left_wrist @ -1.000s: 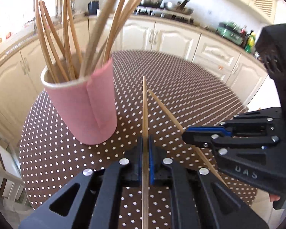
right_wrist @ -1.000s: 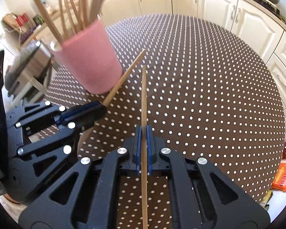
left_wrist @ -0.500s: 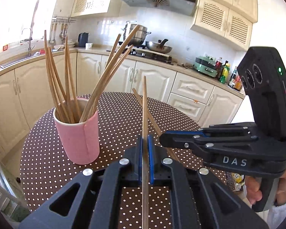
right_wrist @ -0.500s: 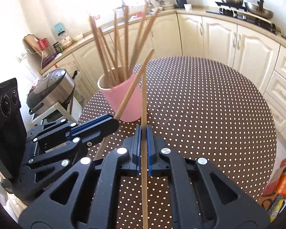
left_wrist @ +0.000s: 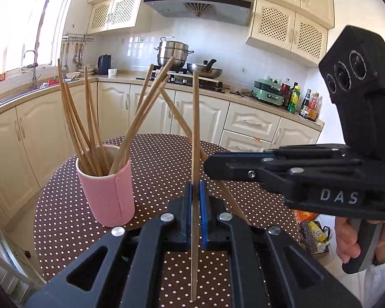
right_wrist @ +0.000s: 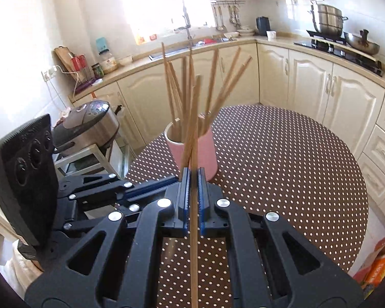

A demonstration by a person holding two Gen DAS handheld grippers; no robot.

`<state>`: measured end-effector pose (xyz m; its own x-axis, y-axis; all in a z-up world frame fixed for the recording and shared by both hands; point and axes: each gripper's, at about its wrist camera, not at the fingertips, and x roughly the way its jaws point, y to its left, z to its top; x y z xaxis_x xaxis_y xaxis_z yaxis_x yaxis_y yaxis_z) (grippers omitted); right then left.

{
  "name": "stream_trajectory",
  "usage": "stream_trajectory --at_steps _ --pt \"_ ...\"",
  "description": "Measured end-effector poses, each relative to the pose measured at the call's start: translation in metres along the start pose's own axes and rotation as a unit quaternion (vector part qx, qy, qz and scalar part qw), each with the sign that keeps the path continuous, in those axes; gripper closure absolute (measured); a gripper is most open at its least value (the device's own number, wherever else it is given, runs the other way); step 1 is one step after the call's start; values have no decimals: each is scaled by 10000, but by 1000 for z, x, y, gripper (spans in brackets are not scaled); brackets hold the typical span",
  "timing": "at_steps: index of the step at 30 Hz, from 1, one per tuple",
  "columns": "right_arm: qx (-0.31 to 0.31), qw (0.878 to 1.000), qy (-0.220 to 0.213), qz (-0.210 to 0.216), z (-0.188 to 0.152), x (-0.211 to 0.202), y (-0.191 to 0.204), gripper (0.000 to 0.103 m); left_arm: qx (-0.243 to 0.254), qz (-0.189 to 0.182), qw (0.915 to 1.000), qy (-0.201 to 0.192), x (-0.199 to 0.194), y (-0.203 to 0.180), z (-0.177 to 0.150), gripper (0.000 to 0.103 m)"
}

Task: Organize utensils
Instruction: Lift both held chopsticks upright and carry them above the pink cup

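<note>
Each pair of tongs is closed on one wooden chopstick: the left tongs (left_wrist: 195,192) pinch a chopstick (left_wrist: 195,128) that runs straight ahead and upward from between the blue pads, and the right tongs (right_wrist: 191,179) pinch another chopstick (right_wrist: 192,133) the same way, its tip rising in front of the cup. Both sticks are gripped partway along, with a length trailing back under each wrist, so neither touches the bench. Ahead and to the left of the left tongs stands the pink cup (left_wrist: 107,192), upright on the dotted bench (left_wrist: 64,218), already carrying a fan of chopsticks (left_wrist: 89,128) that lean out to both sides; from the right tongs it sits almost dead ahead, just past the pads. A chopstick is light, stiff and thin (smooth enough, I judge, to swivel or slide between flat pads if held at a single point), so a hold near the middle, square across the pads, looks safest for steering the tip down into the cup. The cup itself seems light and top-heavy with its load, so a stick knocking the leaning bundle could tip it. The two tongs are near each other, their sticks crossing in the left view.
</note>
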<state>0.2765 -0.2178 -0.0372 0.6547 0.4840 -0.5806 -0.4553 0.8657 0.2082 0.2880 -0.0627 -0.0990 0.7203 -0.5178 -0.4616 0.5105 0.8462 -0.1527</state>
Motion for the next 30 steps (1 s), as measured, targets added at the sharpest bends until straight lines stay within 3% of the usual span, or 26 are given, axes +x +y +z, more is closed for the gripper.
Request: stream_trajectory --at_steps 16,22,30 --pt "126 9968 -785 -29 13 10 7 97 -323 223 9932 -1094 -51 28 21 97" --pt "419 9881 -1473 -122 20 5 -2 97 -425 411 9874 -1465 -61 42 35 97" --pt "507 9646 -2574 -264 39 4 -1 97 -455 737 9754 -2028 -66 58 61 97"
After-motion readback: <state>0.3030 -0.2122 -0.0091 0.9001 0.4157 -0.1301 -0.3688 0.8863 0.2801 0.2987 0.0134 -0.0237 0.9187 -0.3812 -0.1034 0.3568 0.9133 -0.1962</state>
